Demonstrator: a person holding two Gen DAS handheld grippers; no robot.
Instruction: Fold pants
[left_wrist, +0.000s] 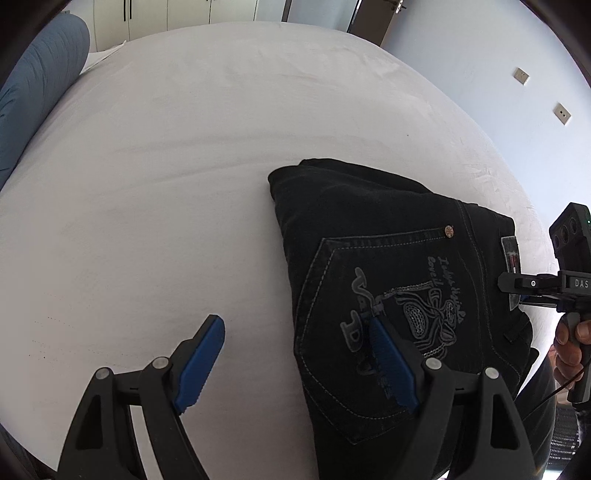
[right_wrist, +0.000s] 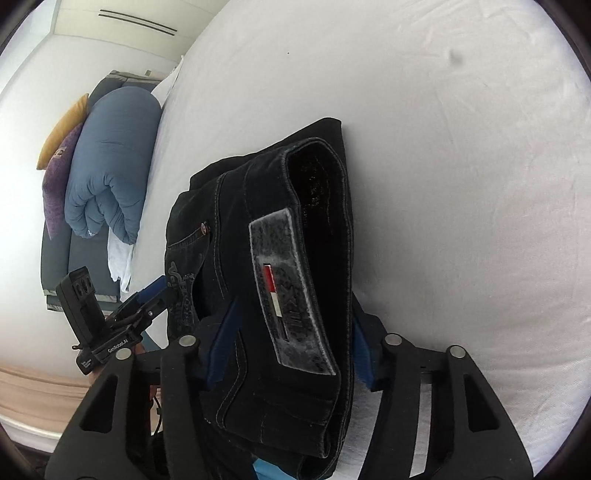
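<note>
The black pants (left_wrist: 388, 280) lie folded into a compact bundle on the white bed (left_wrist: 184, 147), toward the near edge, with a back pocket (left_wrist: 373, 332) facing up that carries pale stitched lettering and a beaded design. In the left wrist view the left claw (left_wrist: 295, 347) is spread wide: its left blue pad hangs over bare sheet, while its right blue pad sits above the embroidered pocket, and whether that pad touches the cloth cannot be told. Nothing lies pinched between the two pads. At the right edge of that view the right claw (left_wrist: 517, 284) reaches in at the waistband end of the bundle, with a hand (left_wrist: 570, 350) on its grip. In the right wrist view the right claw (right_wrist: 291, 347) also stands wide apart, its two blue pads on either side of the waistband (right_wrist: 321, 221), which runs up between them; the grey leather patch (right_wrist: 291, 295) with a red, white and dark flag mark faces the camera. The fingers flank the denim without visibly pressing it, so no firm hold shows. The same view catches the left claw (right_wrist: 155, 291) at the left, beside the pocket side of the bundle. Beyond the bed lie a rolled blue quilt (right_wrist: 107, 170), a purple cushion (right_wrist: 55, 184) and a yellow cushion (right_wrist: 62, 129).
</note>
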